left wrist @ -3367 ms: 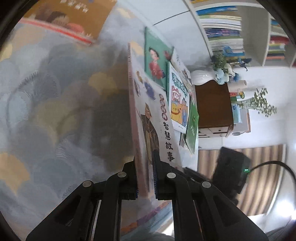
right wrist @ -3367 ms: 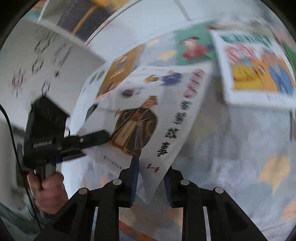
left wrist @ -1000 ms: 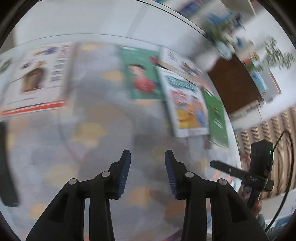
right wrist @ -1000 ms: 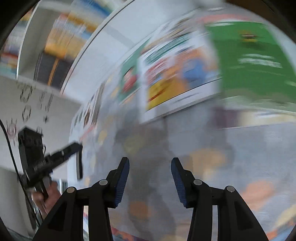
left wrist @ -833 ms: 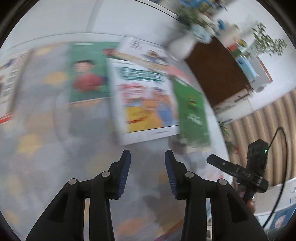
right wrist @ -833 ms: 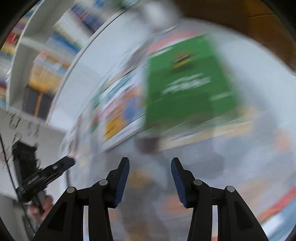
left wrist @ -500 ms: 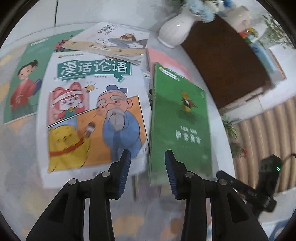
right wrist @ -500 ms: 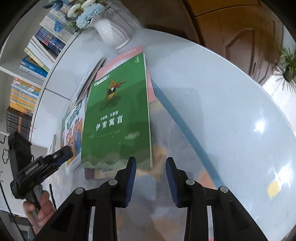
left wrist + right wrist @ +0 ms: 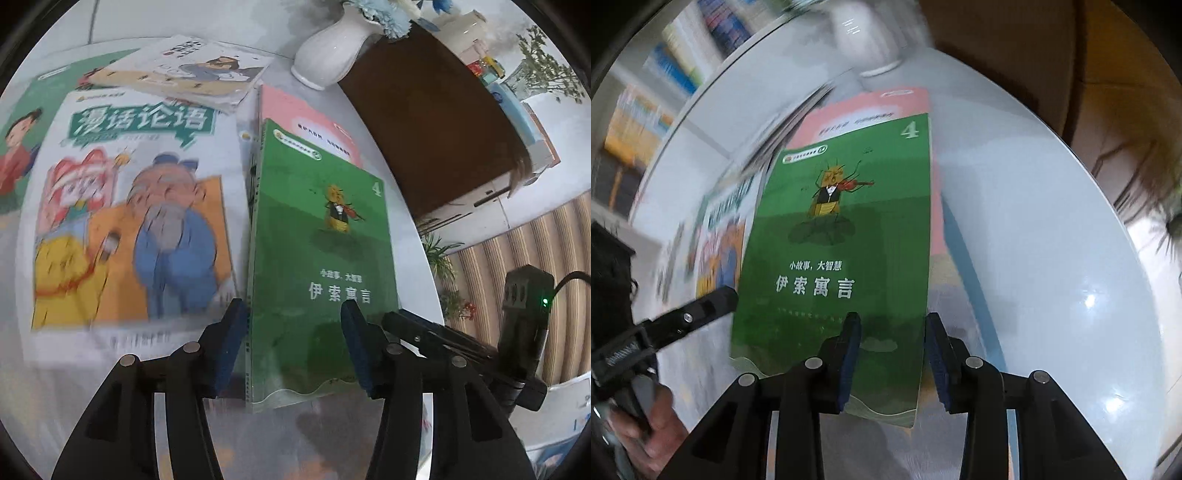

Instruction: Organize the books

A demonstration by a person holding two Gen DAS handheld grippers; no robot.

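Step in hand: approach to the green book (image 9: 317,258), which lies flat on the tabletop (image 9: 1052,258) atop a pink book (image 9: 295,114).

The left tongs (image 9: 293,343) are opening and straddle its near edge; the pads do not press on it. The right tongs (image 9: 892,356) are opening at its near right corner, gripping nothing.

Next move: lower and clamp the near edge.

Obstructions: a cartoon-cover book (image 9: 133,206) just beside; a white vase (image 9: 332,48) beyond.

Both claws (image 9: 291,343) now over green book (image 9: 321,258)
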